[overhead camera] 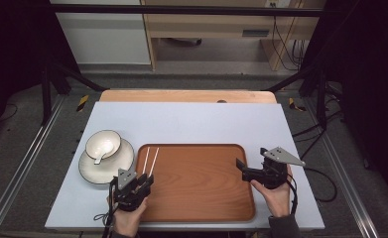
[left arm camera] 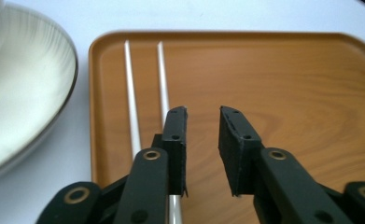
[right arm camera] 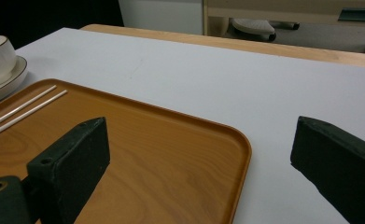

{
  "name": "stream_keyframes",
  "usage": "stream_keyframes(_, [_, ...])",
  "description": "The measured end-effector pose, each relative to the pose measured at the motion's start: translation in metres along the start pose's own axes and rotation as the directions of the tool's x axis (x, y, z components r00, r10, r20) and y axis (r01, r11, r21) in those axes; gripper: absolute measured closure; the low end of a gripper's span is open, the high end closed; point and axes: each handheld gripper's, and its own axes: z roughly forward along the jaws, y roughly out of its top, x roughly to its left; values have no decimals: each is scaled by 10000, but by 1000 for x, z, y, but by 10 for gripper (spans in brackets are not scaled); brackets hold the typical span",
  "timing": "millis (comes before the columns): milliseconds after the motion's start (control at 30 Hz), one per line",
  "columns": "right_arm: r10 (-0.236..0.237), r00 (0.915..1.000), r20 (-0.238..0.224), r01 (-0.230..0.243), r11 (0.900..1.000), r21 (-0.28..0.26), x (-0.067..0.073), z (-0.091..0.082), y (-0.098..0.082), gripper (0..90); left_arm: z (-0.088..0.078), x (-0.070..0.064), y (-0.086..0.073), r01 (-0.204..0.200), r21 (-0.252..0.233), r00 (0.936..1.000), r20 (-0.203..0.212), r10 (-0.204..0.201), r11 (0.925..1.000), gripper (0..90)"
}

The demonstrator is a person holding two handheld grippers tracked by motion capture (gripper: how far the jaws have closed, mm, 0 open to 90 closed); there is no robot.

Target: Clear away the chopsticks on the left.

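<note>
Two white chopsticks (overhead camera: 150, 159) lie side by side at the left end of a brown wooden tray (overhead camera: 201, 198). My left gripper (overhead camera: 147, 179) hovers over their near ends. In the left gripper view it (left arm camera: 202, 121) is open by a narrow gap with nothing between its pads, and one of the chopsticks (left arm camera: 161, 74) runs under the left jaw. My right gripper (overhead camera: 252, 157) is open wide at the tray's right edge. In the right gripper view it (right arm camera: 199, 140) straddles the rim of the tray (right arm camera: 161, 149), empty. The chopsticks (right arm camera: 26, 109) lie far off at the left there.
A white bowl (overhead camera: 103, 144) holding a spoon (overhead camera: 101, 154) sits on a white plate (overhead camera: 113, 166) just left of the tray, on the pale table (overhead camera: 191, 121). The plate's rim (left arm camera: 26, 93) is close to my left gripper. Dark frame posts flank the table.
</note>
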Motion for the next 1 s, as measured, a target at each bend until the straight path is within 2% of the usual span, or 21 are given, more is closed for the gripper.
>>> stream_keyframes(167, [39,10000,36,-38,10000,-29,-2,-1,0,48,-6,6,14,-584,-239,9962,626,598,9980,602])
stream_keyframes(300, [53,10000,39,-53,10000,-70,-2,-1,0,48,-8,13,26,-964,-198,9870,1275,981,9951,517])
stream_keyframes(500, [101,9999,85,-100,9998,-150,-4,-4,0,47,-12,24,33,-1774,-231,9720,1523,1788,9839,413])
stream_keyframes(600, [179,9997,152,-177,9997,-159,-6,-5,0,47,-14,33,31,-1959,-199,9673,1603,1965,9804,360])
stream_keyframes(833, [229,9995,215,-227,9997,-75,-9,-5,-2,46,-19,56,25,-2140,-64,9605,1804,2116,9768,287])
stream_keyframes(933, [237,9993,295,-237,9997,-18,-11,-4,-4,46,-24,67,20,-1962,-74,9642,1807,1943,9805,275])
stream_keyframes(1000, [270,9991,326,-271,9996,32,-12,-3,-5,45,-26,72,18,-1980,-14,9671,1625,1956,9802,266])
